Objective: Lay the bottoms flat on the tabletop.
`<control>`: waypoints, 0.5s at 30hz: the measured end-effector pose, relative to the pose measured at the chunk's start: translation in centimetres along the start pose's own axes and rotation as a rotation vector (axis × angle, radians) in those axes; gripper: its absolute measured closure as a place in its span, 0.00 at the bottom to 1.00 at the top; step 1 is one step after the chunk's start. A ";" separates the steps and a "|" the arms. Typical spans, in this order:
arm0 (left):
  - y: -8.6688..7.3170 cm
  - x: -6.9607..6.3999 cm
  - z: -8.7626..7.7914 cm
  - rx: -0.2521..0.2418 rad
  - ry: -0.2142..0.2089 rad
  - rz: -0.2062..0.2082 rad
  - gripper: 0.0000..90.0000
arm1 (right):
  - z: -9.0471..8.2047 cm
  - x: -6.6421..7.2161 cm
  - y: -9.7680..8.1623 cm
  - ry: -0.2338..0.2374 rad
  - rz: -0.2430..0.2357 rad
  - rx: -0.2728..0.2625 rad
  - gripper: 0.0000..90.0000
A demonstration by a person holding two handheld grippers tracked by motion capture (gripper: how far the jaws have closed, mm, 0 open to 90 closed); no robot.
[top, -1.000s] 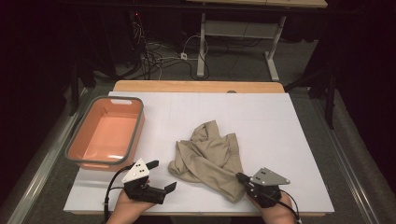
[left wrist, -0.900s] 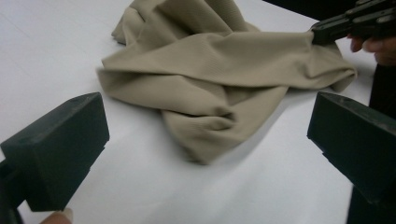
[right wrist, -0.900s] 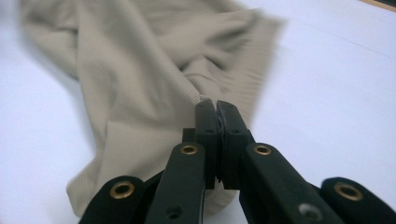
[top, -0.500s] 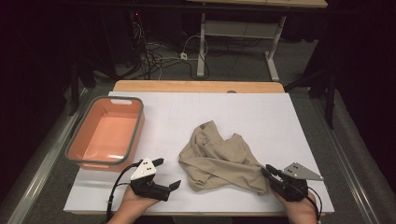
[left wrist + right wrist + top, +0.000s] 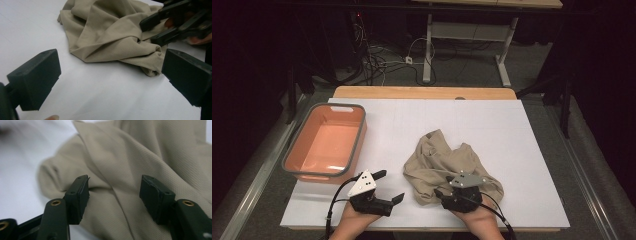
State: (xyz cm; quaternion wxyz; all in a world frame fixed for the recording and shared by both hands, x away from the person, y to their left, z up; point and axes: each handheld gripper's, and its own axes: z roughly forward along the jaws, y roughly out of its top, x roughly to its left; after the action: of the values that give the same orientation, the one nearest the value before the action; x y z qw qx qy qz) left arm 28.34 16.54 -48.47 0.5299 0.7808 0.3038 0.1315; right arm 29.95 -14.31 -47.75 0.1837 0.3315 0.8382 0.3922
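A crumpled beige cloth lies on the white table top, near the front edge. My right gripper hovers over the cloth's near edge. In the right gripper view its jaws have just been opening and stand apart, with the cloth under and between them and the pads not pressing it. My left gripper rests open on the table left of the cloth. In the left gripper view its wide jaws frame the cloth's near fold, with the right gripper beyond.
An orange tub with a grey rim stands at the table's left side, with nothing inside. Bare white surface stretches behind and right of the cloth. Beyond the table's wooden far edge are cables and table legs on a dark floor.
The right gripper drew the cloth's edge out to the right, then opened and came back left over the cloth's near edge. The cloth now lies wider. The left gripper has hardly moved.
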 end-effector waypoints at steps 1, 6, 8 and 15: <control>-0.1 0.0 -0.1 -0.005 -0.004 0.002 0.02 | 0.4 -0.1 -0.1 -0.016 -0.008 0.029 0.52; -0.2 -0.2 -0.3 -0.008 -0.006 0.008 0.02 | 0.3 -0.2 -0.3 -0.032 -0.032 0.018 0.99; -0.2 -0.3 -0.3 -0.007 -0.003 0.010 0.02 | -0.3 -0.1 -0.2 -0.030 -0.048 -0.017 1.00; 0.0 -0.1 0.1 0.036 -0.020 0.006 0.02 | -2.8 -0.3 -0.9 -0.032 -0.037 -0.076 1.00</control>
State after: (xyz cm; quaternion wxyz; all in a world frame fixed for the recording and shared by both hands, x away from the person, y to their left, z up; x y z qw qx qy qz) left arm 28.29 16.42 -48.45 0.5184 0.7923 0.2987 0.1199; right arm 28.19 -16.48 -46.67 0.2167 0.3152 0.8256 0.4147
